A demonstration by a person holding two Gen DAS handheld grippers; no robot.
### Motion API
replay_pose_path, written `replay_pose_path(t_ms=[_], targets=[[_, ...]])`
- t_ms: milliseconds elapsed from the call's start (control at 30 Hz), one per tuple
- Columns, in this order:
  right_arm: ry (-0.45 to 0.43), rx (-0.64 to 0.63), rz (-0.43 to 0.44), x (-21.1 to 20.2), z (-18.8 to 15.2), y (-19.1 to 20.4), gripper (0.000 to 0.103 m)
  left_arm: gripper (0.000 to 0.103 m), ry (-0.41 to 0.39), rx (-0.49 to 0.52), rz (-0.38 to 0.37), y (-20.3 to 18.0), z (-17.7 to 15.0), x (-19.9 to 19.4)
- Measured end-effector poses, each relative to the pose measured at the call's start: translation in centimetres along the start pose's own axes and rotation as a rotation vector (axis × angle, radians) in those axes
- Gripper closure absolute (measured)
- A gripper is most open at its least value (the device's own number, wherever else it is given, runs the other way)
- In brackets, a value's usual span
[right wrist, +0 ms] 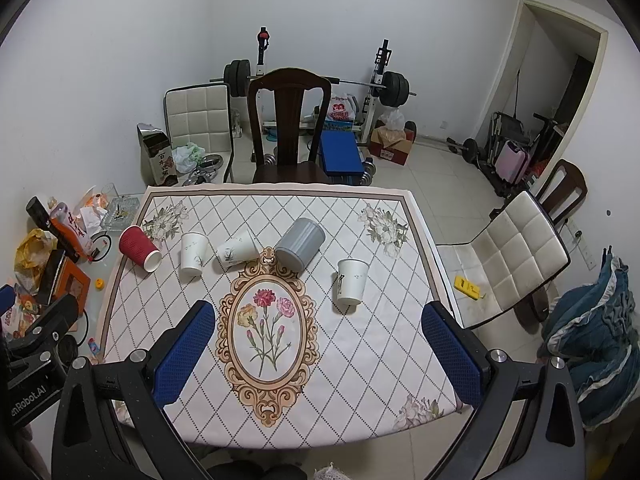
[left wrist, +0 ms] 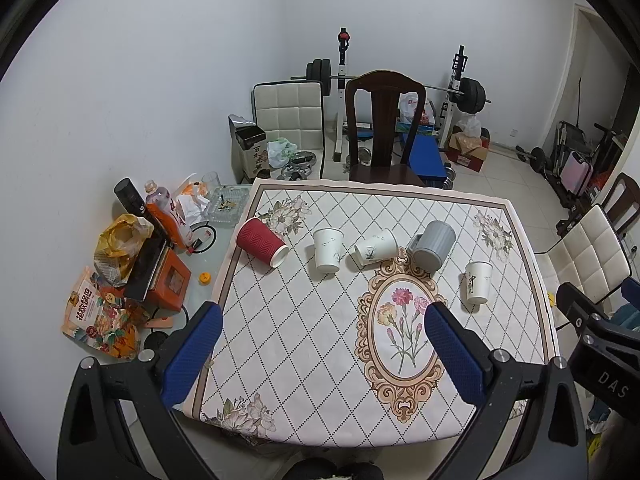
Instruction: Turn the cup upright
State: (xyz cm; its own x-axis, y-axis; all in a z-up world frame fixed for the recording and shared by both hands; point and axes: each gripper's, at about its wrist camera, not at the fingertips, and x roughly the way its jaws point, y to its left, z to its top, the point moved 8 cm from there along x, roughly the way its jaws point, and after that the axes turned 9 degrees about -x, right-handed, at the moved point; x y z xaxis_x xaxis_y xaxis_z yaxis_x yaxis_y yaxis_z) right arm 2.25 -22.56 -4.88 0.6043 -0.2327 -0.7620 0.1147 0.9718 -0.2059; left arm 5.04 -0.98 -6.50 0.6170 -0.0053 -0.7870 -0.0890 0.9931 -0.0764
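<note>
Five cups (left wrist: 262, 242) sit well beyond the left gripper (left wrist: 324, 320) and right gripper (right wrist: 318, 320), both spread wide, holding nothing.

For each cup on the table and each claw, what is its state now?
red cup: lying on its side, mouth toward the camera.
left white cup: standing, wide end up, looks upright.
middle white cup: lying on its side.
grey cup: tipped over, lying on the cloth.
right white cup: standing, wide end up, looks upright.
left claw: open, holding nothing.
right claw: open, holding nothing.
</note>
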Motion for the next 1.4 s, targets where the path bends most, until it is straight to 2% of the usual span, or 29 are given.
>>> replay_pose_path(t_ms=[167, 233, 333, 533, 733, 900, 1033, 1333, 1400], targets=[[0.003, 0.003, 0.007, -0.1, 0.2, -0.3, 0.0, 0.0, 0.003, -0.001, 0.008, 0.0, -0.2, 0.0], [0.008, 0.01, 0.01, 0.2, 0.3, -0.5, 0.0, 0.0, -0.002, -0.001, 0.038, 0.2, -0.3, -0.1], [0.04, 0.006, 0.006, 2.1, -0.2, -0.4, 0.0, 0.0, 0.018, -0.004, 0.084, 0.6, -0.5, 1.9], [0.2, 0.001, 0.05, 11.8, -3.2, 1.0, 0.0, 0.0, 0.162, -0.02, 0.15, 1.5, -2.6, 9.7], [0.369, 0.002, 0.073, 21.8, -6.5, 3.8, 0.0, 0.0, 0.295, 0.029, 0.205, 1.9, -3.8, 18.8], [0.489, 0.017, 0.052, 29.5, -8.1, 5.9, 0.0, 0.0, 0.396, 0.037, 0.189, 2.6, -3.1, 26.3], [0.576, 0.044, 0.056, 34.7, -8.9, 7.5, 0.0, 0.0, 0.44, 0.054, 0.174, 3.0, -2.0, 31.1], [0.681, 0.078, 0.032, 40.8, -9.7, 9.5, 0.002, 0.007, 0.49, 0.084, 0.109, 3.0, 1.2, 38.8], [0.696, 0.087, 0.027, 41.4, -9.8, 9.6, 0.002, 0.014, 0.508, 0.081, 0.087, 2.9, 1.6, 40.2]])
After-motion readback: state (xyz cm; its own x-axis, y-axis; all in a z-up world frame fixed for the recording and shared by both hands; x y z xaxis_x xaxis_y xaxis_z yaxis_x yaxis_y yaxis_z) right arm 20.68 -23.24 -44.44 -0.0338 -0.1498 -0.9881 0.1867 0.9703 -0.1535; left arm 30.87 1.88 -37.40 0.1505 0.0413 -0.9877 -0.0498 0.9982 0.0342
